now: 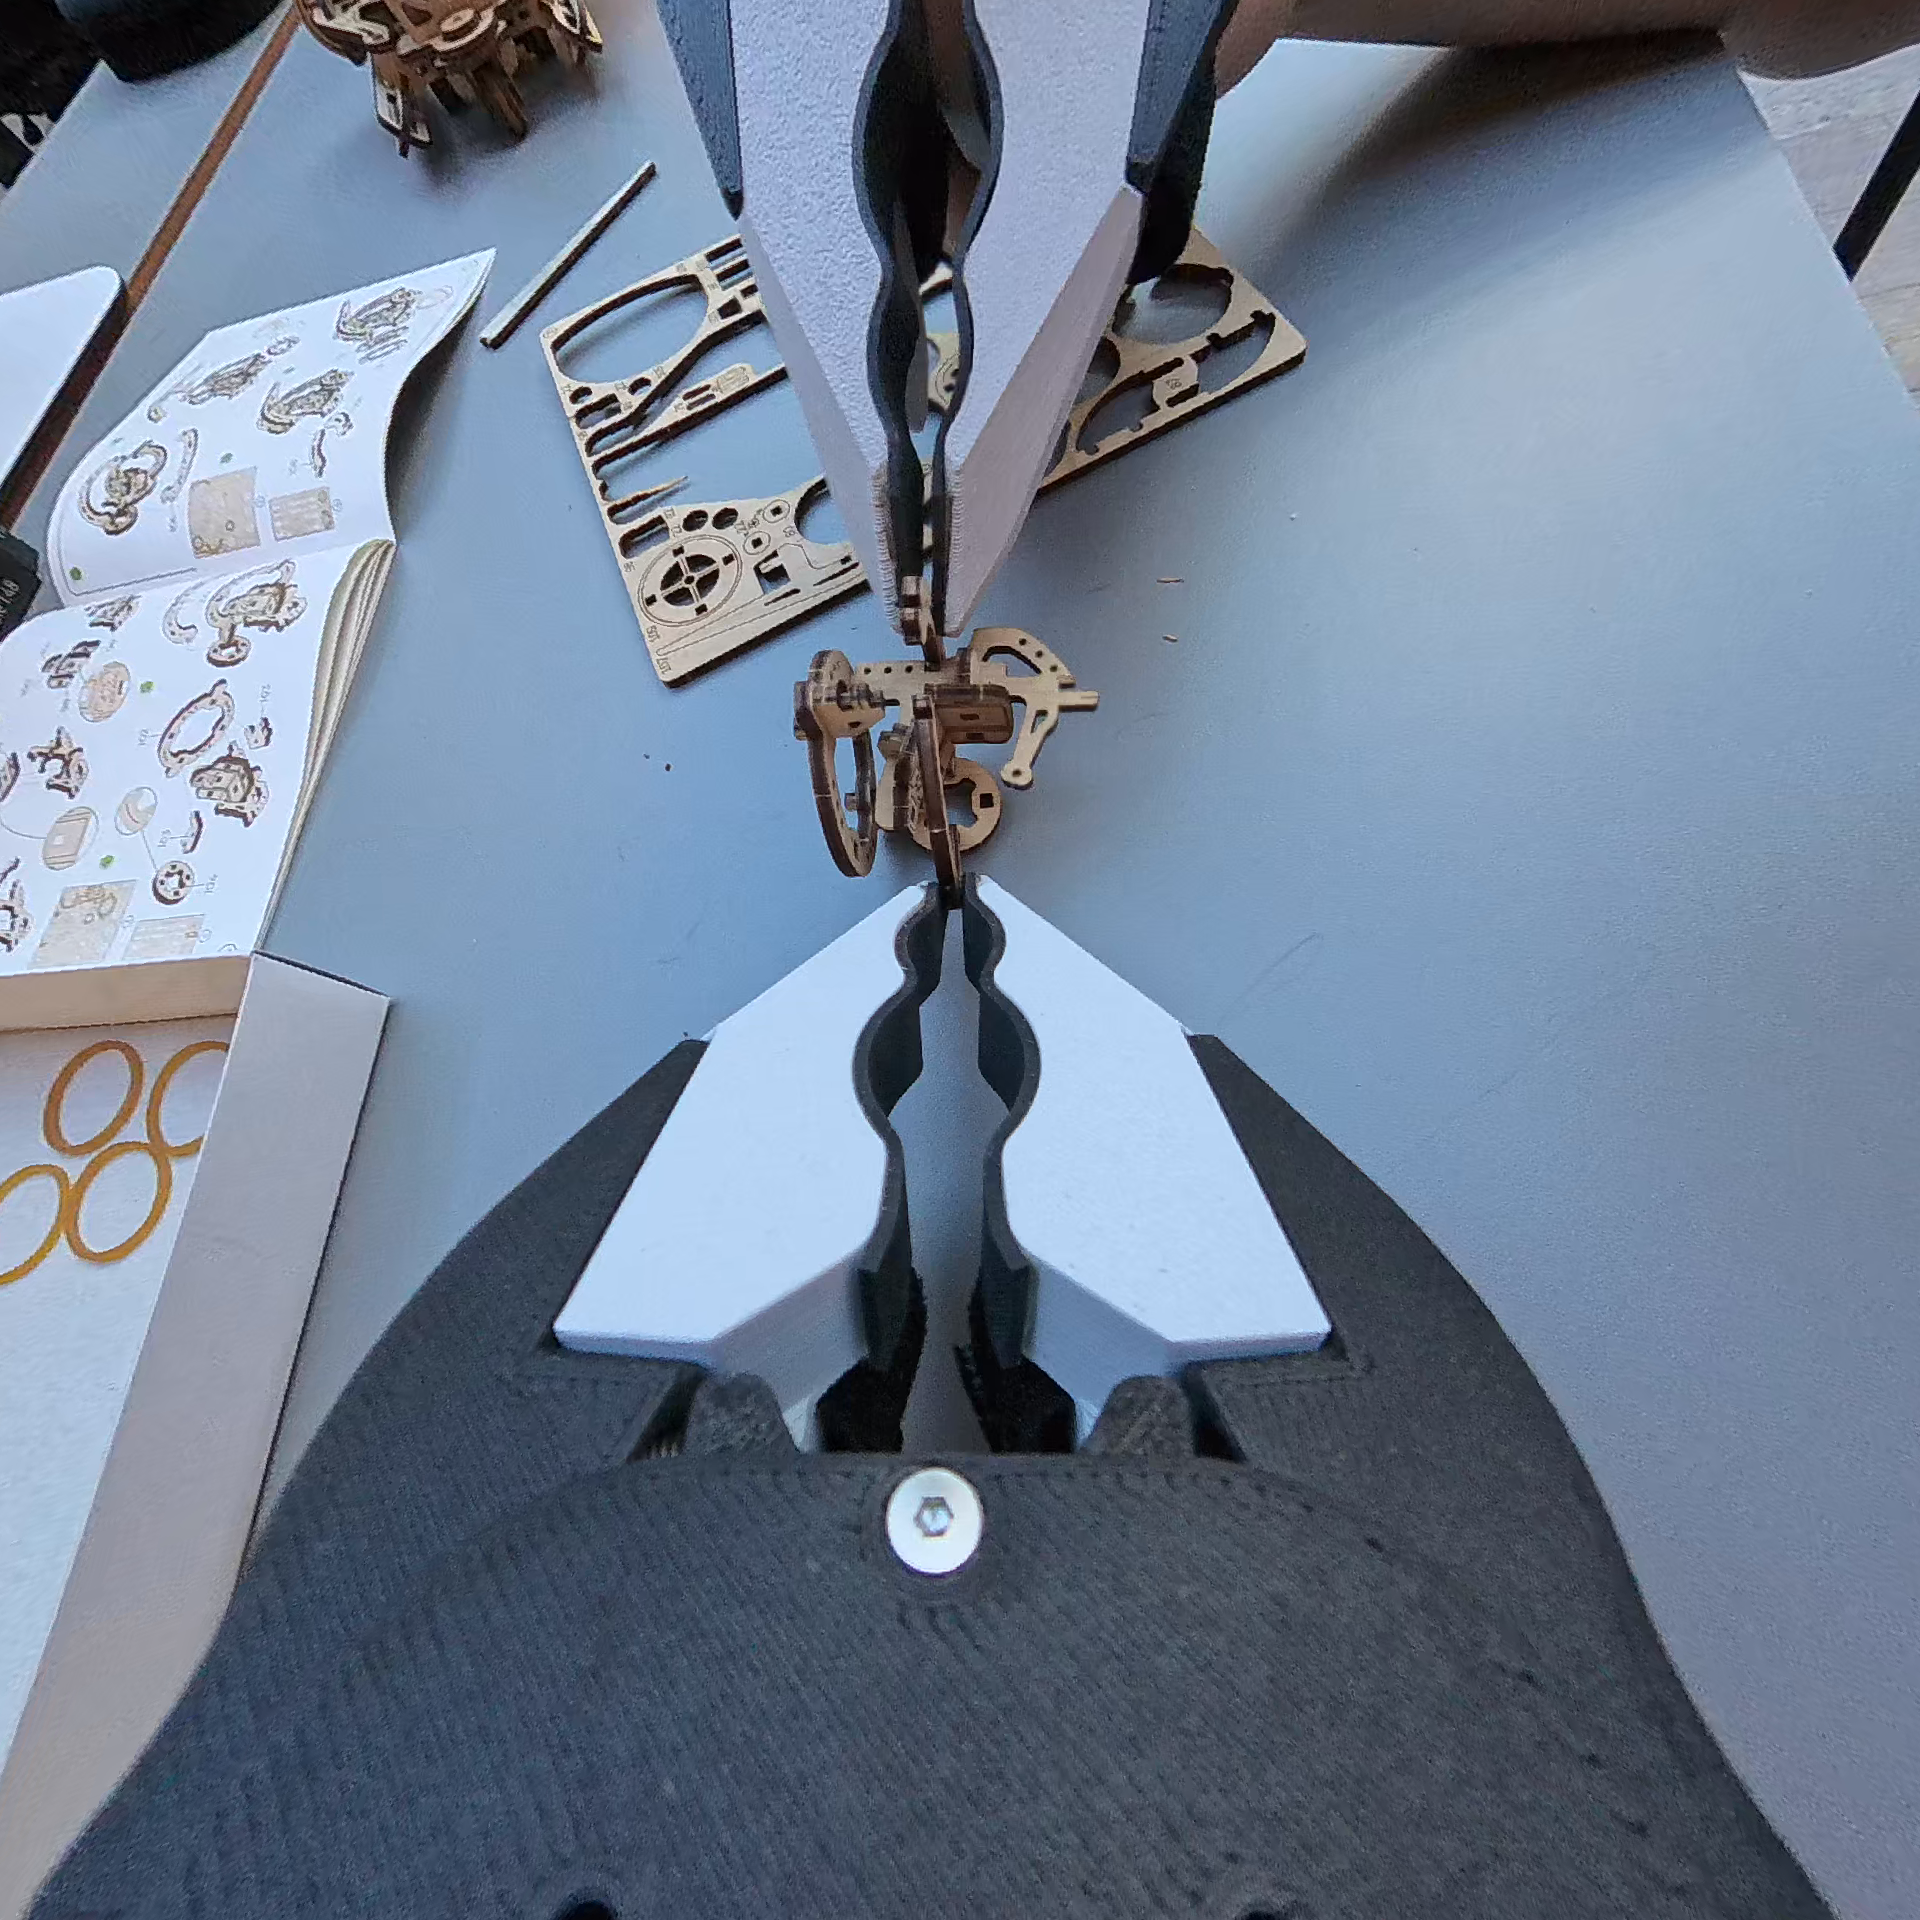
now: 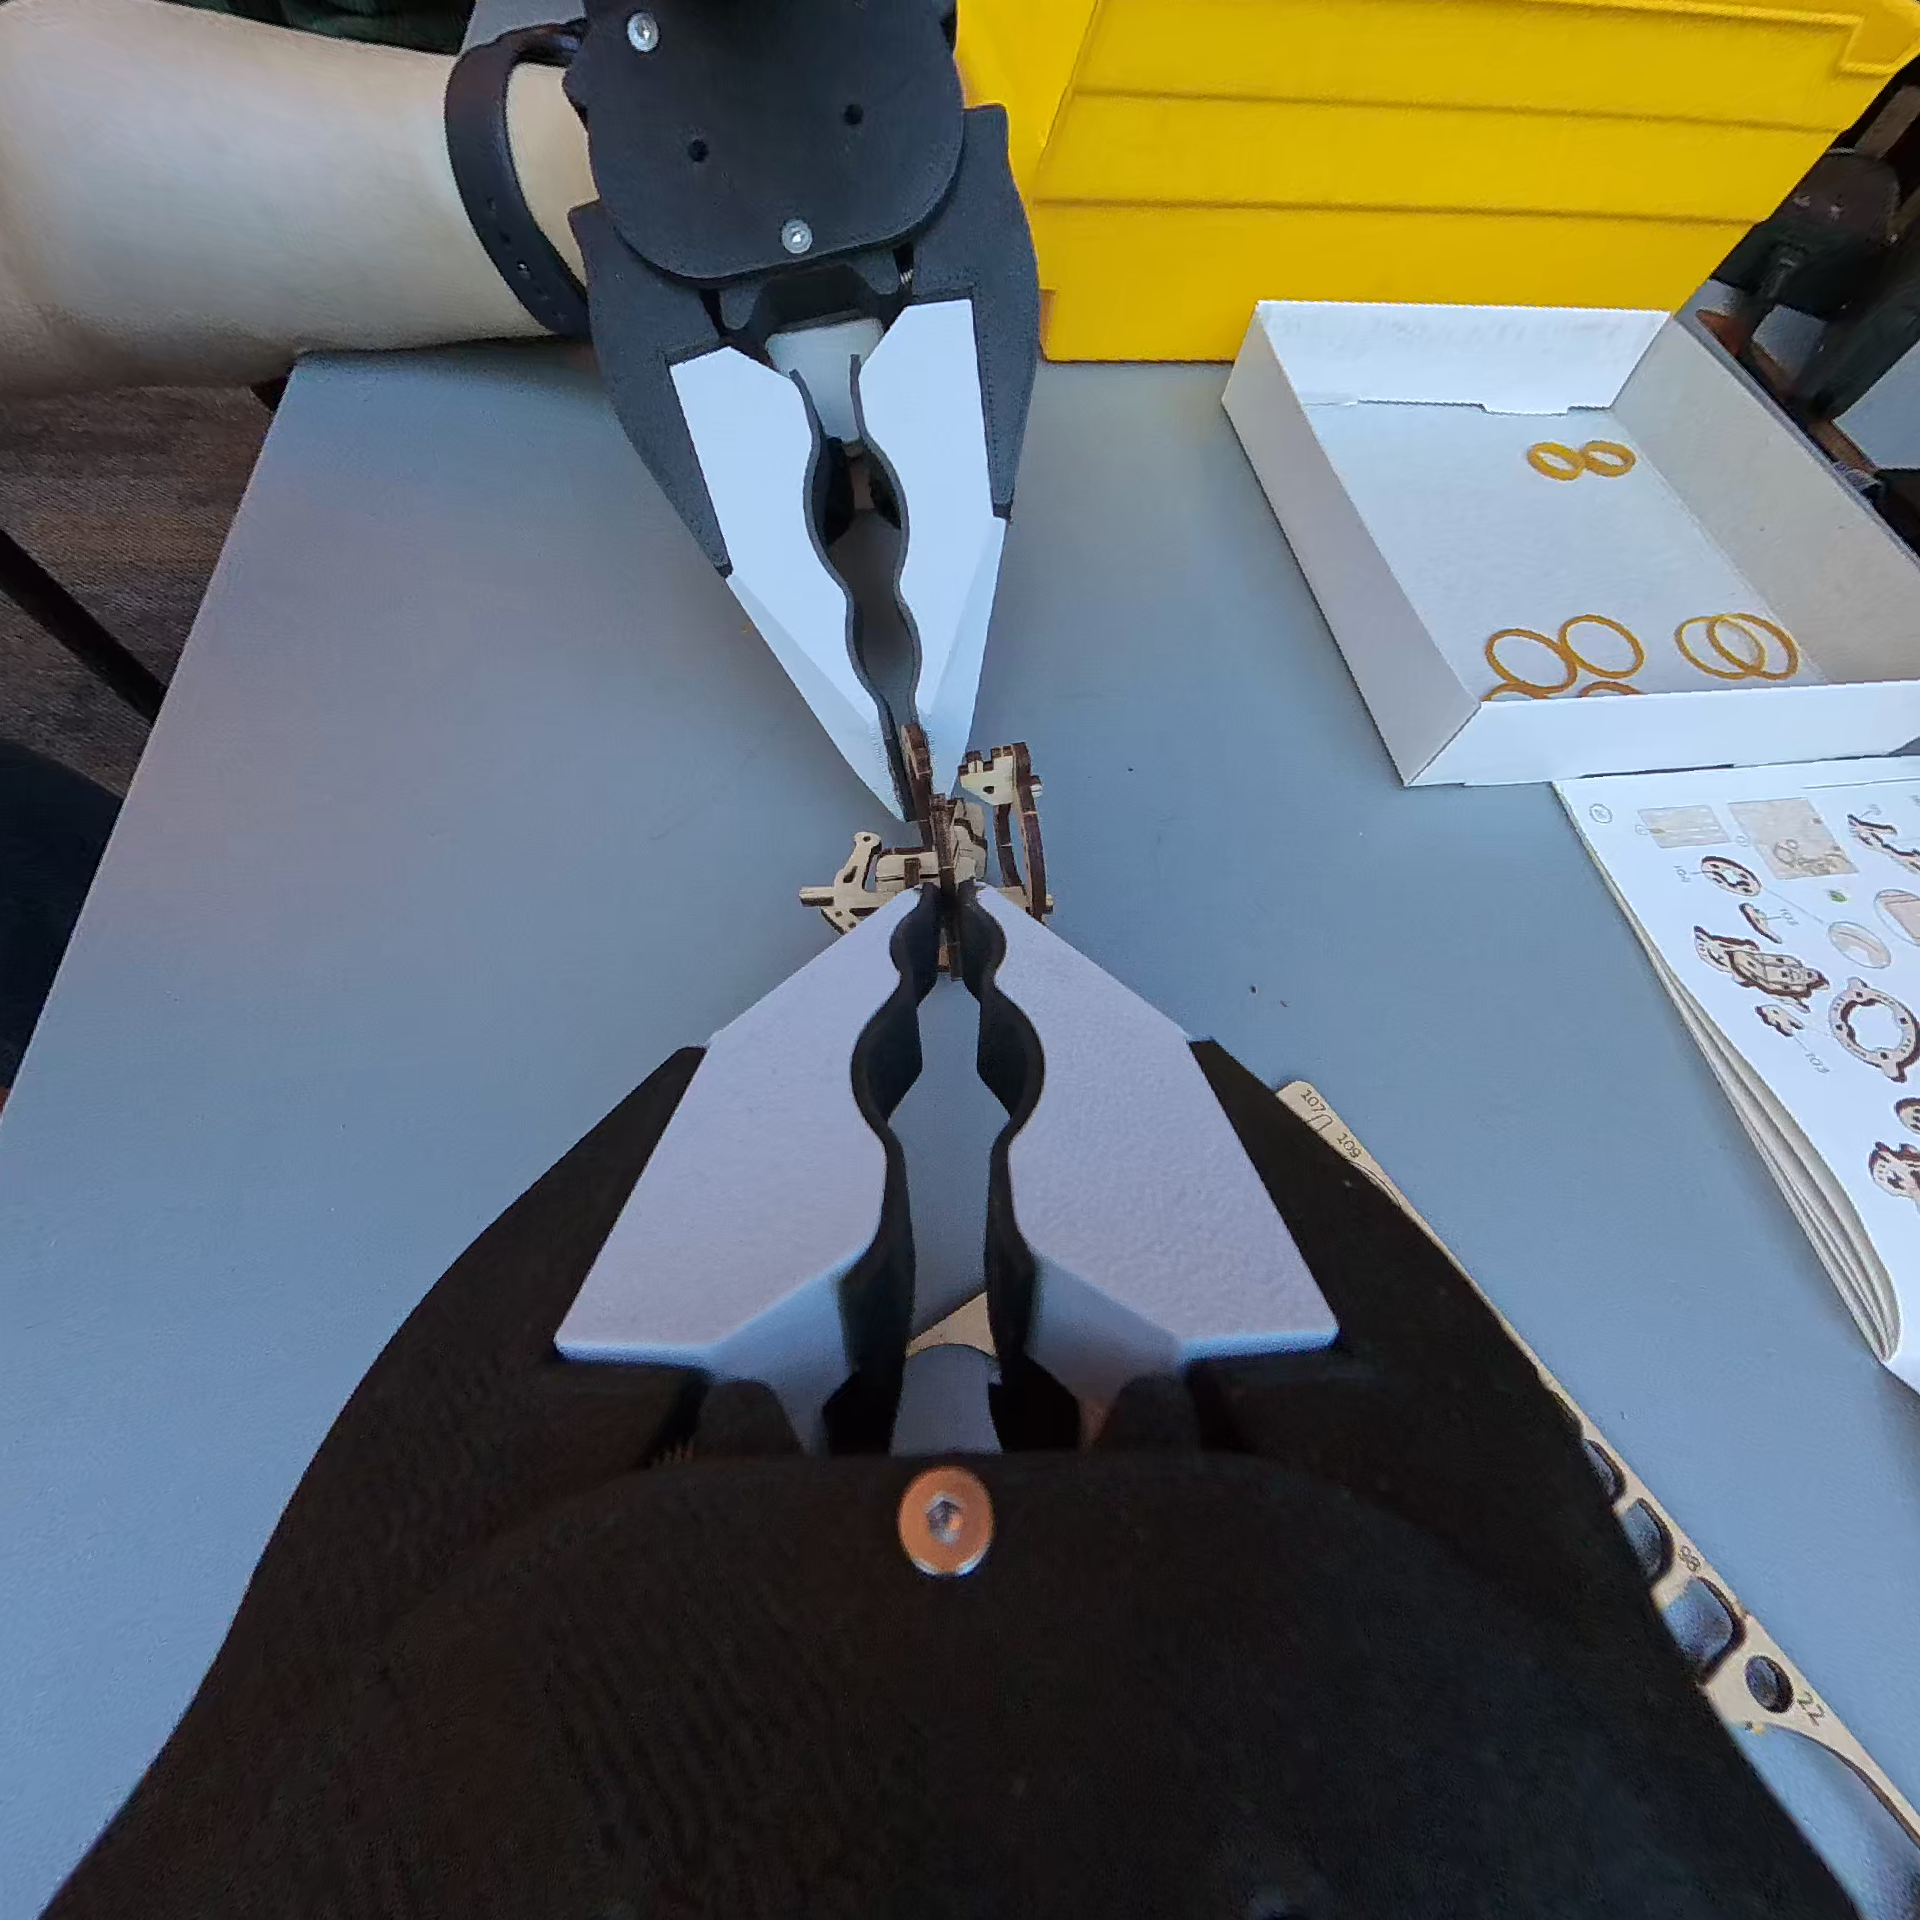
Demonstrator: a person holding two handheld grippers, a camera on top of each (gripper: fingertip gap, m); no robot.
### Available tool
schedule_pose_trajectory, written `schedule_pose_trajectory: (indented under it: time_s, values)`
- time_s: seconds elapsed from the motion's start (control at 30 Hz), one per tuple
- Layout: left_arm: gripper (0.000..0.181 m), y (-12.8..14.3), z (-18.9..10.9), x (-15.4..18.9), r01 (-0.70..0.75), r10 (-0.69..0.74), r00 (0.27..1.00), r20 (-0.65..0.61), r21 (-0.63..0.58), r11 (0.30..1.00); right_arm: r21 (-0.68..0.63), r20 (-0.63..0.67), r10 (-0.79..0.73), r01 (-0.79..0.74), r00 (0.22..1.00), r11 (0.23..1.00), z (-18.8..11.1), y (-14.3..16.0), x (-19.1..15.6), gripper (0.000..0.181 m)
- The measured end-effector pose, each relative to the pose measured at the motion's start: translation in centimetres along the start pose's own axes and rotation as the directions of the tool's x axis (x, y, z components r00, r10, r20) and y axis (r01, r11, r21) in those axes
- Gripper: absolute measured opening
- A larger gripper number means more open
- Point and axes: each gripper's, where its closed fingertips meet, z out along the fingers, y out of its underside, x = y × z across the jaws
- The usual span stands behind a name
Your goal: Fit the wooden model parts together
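A small wooden model assembly [image 1: 935, 738] of laser-cut gears and curved arms hangs just above the grey table [image 1: 1455, 935] between both grippers. My left gripper [image 1: 948, 894] is shut on the edge of a disc-shaped piece at the assembly's near side. My right gripper [image 1: 920, 613] comes in from the far side and is shut on a small wooden tab on the assembly's top. In the right wrist view the right gripper [image 2: 945, 920] pinches that tab, the assembly [image 2: 977, 831] sits just beyond, and the left gripper [image 2: 906, 774] grips the disc from the opposite side.
A punched-out plywood sheet [image 1: 707, 582] lies behind the assembly, with a thin dark stick [image 1: 569, 255] and a finished wooden model [image 1: 447, 62] farther back. An open instruction booklet [image 2: 1766, 987], a white box [image 2: 1621, 727] holding rubber bands and yellow bins [image 2: 1455, 156] stand nearby. The tips of one gripper are about 5 cm away from the tips of the other.
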Motion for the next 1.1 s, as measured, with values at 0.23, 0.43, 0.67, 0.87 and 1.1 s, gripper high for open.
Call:
schedule_pose_trajectory:
  time_s: [0.23, 0.43, 0.67, 0.87, 1.1]
  values:
    - [0.002, 0.0, 0.0, -0.1, -0.035, 0.035, 0.999, 0.026, 0.004, 0.999, -0.008, -0.009, 0.002, -0.003, 1.000, 1.000, 0.4, 0.4, 0.3, 0.002]
    - [0.002, -0.1, 0.0, -0.3, -0.020, 0.020, 0.999, 0.030, 0.008, 1.000, -0.005, -0.012, 0.001, -0.001, 1.000, 1.000, 0.5, 0.5, 0.2, 0.001]
    - [0.002, -0.2, 0.1, -0.3, -0.022, 0.021, 0.999, 0.036, 0.010, 1.000, 0.004, 0.010, 0.067, -0.067, 0.998, 0.998, 0.5, 0.7, 0.5, 0.002]
    - [0.002, -0.2, 0.1, -0.3, -0.022, 0.021, 0.999, 0.036, 0.011, 1.000, 0.004, 0.024, 0.089, -0.089, 0.996, 0.996, 0.4, 1.0, 0.4, 0.002]
    - [0.002, -0.2, 0.1, -0.3, -0.019, 0.019, 0.999, 0.034, 0.011, 1.000, -0.008, 0.018, 0.100, -0.100, 0.995, 0.995, 0.5, 0.9, 0.4, 0.002]
